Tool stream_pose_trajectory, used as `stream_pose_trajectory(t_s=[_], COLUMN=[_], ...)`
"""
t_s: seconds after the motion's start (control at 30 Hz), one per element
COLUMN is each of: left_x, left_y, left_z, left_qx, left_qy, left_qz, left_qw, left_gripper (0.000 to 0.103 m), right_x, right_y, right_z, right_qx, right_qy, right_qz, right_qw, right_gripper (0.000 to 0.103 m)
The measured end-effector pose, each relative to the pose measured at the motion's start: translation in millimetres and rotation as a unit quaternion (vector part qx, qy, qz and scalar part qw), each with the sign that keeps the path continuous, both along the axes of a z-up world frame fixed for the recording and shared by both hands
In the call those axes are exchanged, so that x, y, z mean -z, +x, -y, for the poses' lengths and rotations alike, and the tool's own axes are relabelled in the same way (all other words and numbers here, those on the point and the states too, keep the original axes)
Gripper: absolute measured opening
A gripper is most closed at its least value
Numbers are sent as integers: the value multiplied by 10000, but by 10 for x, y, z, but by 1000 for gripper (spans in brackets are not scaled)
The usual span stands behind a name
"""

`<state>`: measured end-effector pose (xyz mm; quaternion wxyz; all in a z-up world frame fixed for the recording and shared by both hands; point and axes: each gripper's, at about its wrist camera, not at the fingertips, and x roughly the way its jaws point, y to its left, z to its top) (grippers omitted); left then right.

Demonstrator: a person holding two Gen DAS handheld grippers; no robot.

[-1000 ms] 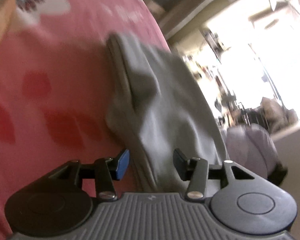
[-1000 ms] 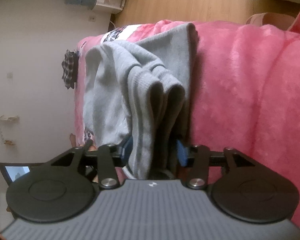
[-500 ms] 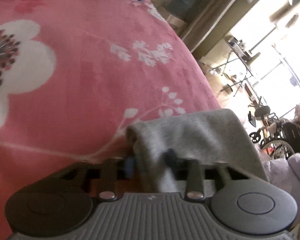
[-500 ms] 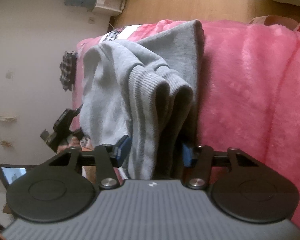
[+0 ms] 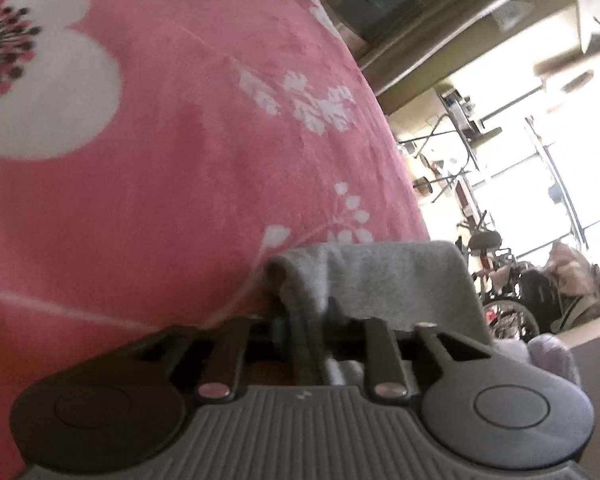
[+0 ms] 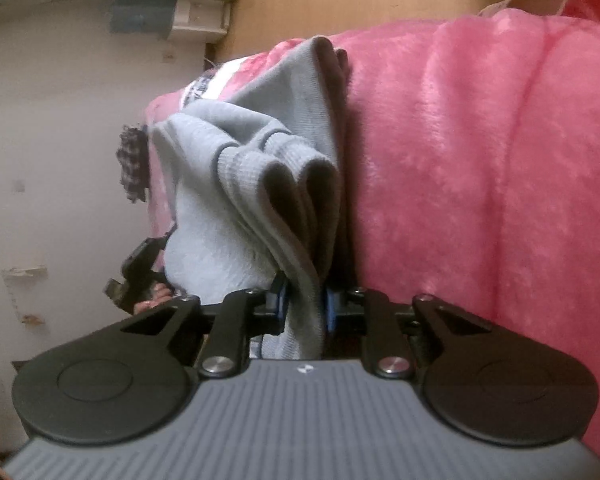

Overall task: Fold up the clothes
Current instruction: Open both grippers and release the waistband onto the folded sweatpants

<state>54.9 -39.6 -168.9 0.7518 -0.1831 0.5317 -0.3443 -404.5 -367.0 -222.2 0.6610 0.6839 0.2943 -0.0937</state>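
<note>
Mid-fold, the left gripper (image 5: 305, 322), jaws easing open, and the right gripper (image 6: 303, 304), jaws closing, each pinch the grey ribbed-cuff knit sweater (image 6: 220, 184) over the pink plush floral blanket (image 5: 180, 160); the next move likely calls for laying both gripped edges down level.

Home bedroom: pink floral blanket (image 5: 188, 152)

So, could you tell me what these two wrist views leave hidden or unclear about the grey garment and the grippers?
- Left wrist view: the grey garment is cut short by the left gripper; fabric lies between its opening jaws, and motion blur hides any pad contact.
- Right wrist view: the right gripper is closing on bunched cuffs; the garment's far end runs out of sight over the edge of the pink blanket.
- Neither view shows the whole garment, so its type and fold stage stay unclear.
</note>
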Motion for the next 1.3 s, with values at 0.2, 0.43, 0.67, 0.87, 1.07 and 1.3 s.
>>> stream_pose_trajectory(t_s=[0.2,0.43,0.67,0.87,1.07,1.3], left_x=[-619,-1020,-336,-301,-284,-453], left_y=[-405,-1822,-2281,-2134,-2185,-2214], left_z=[-217,15,351,188,146,198], left_qx=[-160,1629,2083,2300,2261,2234], left_qy=[524,544,1444,1301,1164,1089], left_qz=[1421,2859,2389,2429,2403,2484], left_qw=[9883,9427,9374,9334,9368,9362], left_gripper=[48,48,21,19,23,37], right_x=[-461,-1309,-1248,-868,-1273,-853], right_y=[-211,231,1259,1176,1486,2253], right_z=[20,-38,-677,-426,-393,-17], right_qx=[-229,-1227,-3251,-3507,-3356,-3130], right_qy=[-1187,-3740,-5582,-5665,-5894,-5402], right_qz=[-257,57,386,-339,290,-374], right_qw=[9923,9193,7624,7449,7343,7803], right_gripper=[36,33,23,16,16,14])
